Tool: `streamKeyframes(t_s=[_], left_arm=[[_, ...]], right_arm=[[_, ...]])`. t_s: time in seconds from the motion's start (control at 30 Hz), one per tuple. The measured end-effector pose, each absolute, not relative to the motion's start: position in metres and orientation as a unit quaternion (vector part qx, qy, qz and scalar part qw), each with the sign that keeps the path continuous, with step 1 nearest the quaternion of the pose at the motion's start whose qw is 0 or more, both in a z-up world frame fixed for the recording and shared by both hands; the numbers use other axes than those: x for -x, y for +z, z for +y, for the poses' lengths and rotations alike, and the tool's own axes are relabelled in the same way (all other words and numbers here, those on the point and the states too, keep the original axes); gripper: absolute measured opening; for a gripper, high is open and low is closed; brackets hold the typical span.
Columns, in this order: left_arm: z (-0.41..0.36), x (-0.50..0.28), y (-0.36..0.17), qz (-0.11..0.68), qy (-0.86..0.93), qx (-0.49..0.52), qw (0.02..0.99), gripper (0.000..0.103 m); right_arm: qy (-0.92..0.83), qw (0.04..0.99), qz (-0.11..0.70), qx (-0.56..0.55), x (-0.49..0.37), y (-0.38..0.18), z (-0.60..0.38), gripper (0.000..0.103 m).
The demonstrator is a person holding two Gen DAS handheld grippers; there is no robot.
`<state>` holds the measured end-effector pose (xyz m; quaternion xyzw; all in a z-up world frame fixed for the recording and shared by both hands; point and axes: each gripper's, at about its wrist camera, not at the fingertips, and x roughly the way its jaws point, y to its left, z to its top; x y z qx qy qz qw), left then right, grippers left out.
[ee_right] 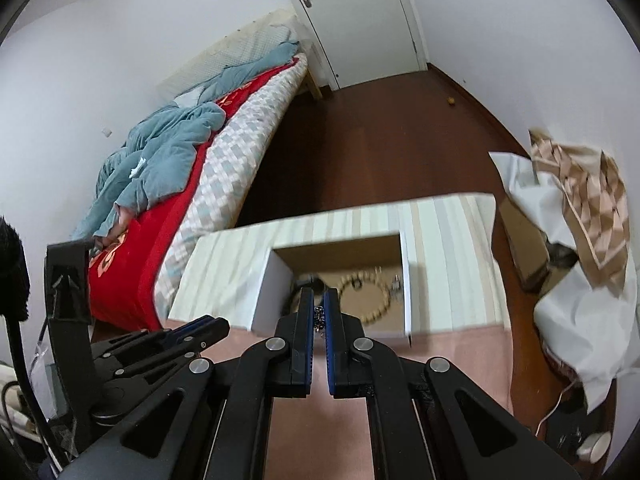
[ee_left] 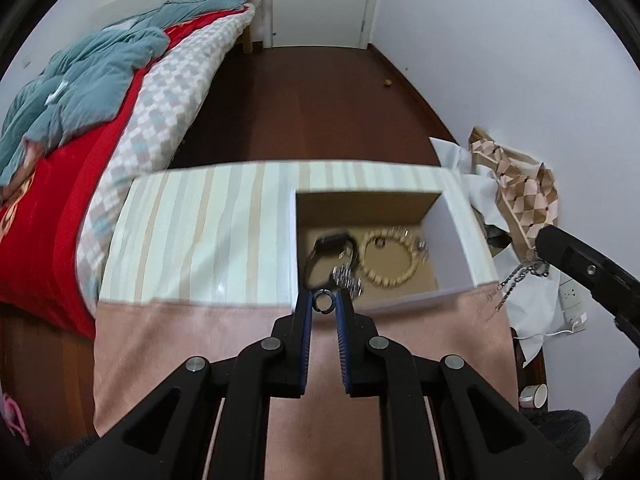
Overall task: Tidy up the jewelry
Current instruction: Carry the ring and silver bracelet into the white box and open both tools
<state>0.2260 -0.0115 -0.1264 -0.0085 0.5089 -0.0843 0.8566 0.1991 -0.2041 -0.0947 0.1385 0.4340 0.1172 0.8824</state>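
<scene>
Left gripper (ee_left: 324, 302) clamps a small ring (ee_left: 323, 301) at its fingertips, just short of the box (ee_left: 452, 240) ahead; right gripper (ee_right: 319, 314) pinches a limp chain (ee_right: 319, 318); both light, slippery, best gripped across the metal.

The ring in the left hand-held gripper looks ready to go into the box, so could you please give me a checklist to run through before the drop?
1. Ring pinched between the left hand-held gripper fingers: ok.
2. Ring over the box opening: not ok, it hangs at the near wall.
3. Box open, floor visible: ok.
4. Free floor for the ring: cannot tell; watch and bead bracelet already fill much of it.
5. Right hand-held gripper out of the way: ok in the left wrist view, off to the right holding a chain.
</scene>
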Motion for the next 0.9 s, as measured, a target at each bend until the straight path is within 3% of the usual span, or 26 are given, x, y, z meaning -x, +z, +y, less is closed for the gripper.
streamKeyframes(t_s=[0.77, 0.87, 0.9], left_arm=[[-0.014, -0.324, -0.187, 0.607, -0.101, 0.014, 0.788, 0.012], [-0.009, -0.325, -0.176, 0.596, -0.094, 0.025, 0.797, 0.020], [-0.007, -0.324, -0.171, 0.590, -0.089, 0.024, 0.802, 0.027]], right_arm=[[0.103, 0.811, 0.554, -0.158, -0.312, -0.193, -0.200, 0.006], [0.090, 0.806, 0.562, -0.160, -0.311, -0.195, -0.206, 0.007], [0.087, 0.807, 0.562, -0.161, -0.310, -0.194, -0.208, 0.008]])
